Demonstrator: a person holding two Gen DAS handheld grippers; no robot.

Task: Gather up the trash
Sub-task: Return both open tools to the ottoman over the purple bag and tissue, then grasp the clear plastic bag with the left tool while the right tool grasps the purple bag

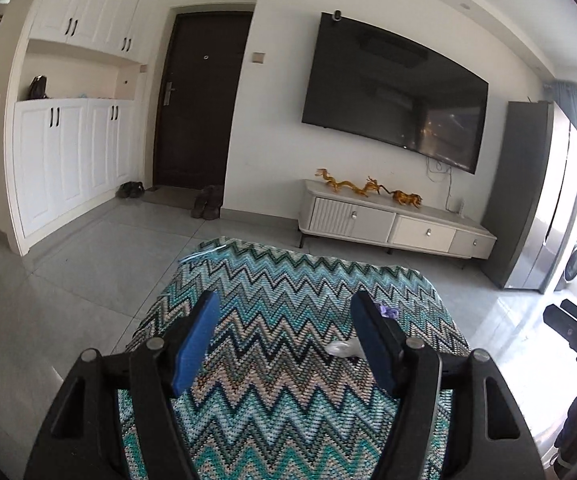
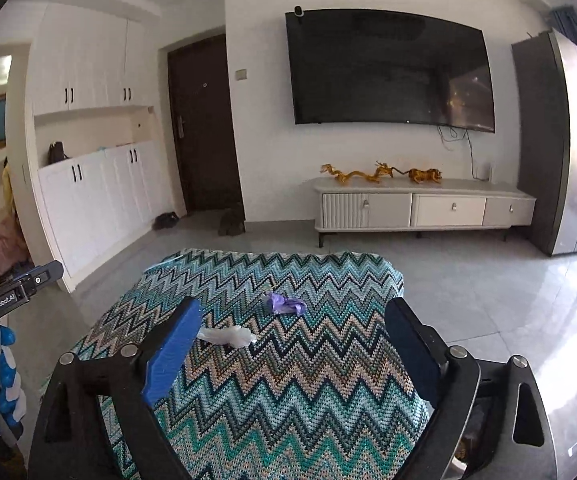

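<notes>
On the zigzag-patterned cloth covering the bench, two scraps of trash lie apart from each other. Purple wrapper sits nearer the far edge, about mid-width. White crumpled wrapper lies nearer, just beside the left finger pad of the right gripper, not touching that I can tell. Right gripper jaws spread wide, nothing between them but cloth. Left gripper jaws also released, empty; in its view the white scrap shows partly behind its right finger, purple one barely peeking past it.

Bench far edge is rounded at the corners, cloth hanging over. Beyond it, open grey tiled floor runs to a low TV cabinet against the wall, well apart from the bench. Floor also clear-running toward the dark door, with shoes by the threshold. White cupboards line the left side; tall fridge stands at right.
</notes>
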